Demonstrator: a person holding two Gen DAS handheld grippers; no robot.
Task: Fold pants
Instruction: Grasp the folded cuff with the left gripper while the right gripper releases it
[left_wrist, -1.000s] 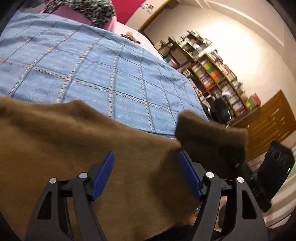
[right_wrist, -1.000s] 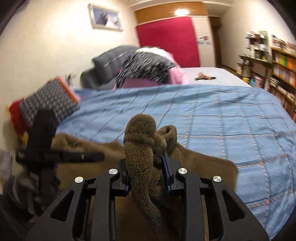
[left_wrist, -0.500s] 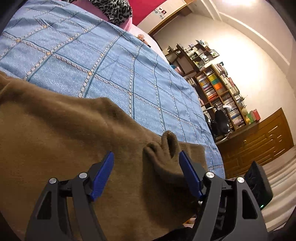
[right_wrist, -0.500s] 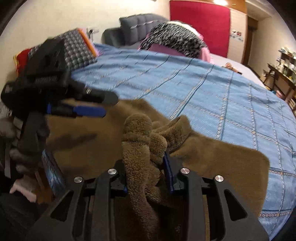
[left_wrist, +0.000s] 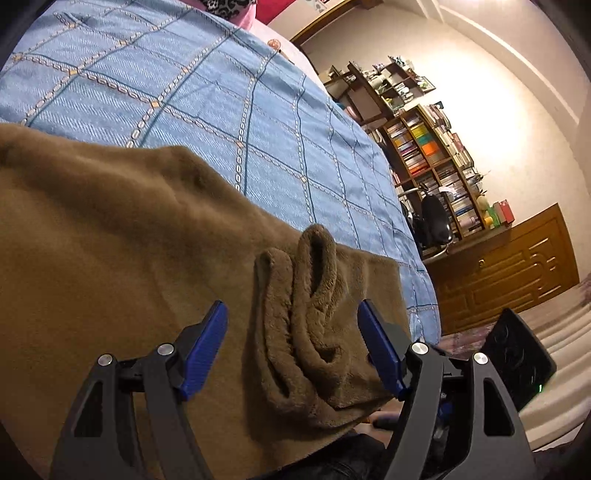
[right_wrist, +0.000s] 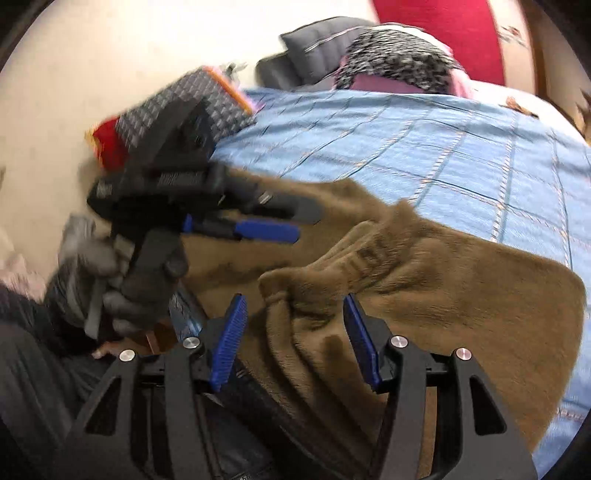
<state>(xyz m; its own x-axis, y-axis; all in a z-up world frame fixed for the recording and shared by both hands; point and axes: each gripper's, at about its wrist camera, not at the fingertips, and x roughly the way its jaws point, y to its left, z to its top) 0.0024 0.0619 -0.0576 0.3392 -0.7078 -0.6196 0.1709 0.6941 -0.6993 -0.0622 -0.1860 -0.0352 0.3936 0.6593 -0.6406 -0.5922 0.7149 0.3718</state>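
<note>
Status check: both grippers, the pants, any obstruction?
Left gripper open, right gripper open. Pants on bed, bunched ridge between the jaws, ungripped. No obstruction visible.

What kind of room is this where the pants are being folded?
Most likely a bedroom at home. The brown pants lie on a bed with a blue checked bedspread, pillows sit at its head, and a full bookshelf stands by the wall.

No legible text, brand, no. or label can be made out anywhere. Book spines on the bookshelf (left_wrist: 432, 147) are too small to be read; markings on the left gripper (right_wrist: 258, 229) body are blurred.
</note>
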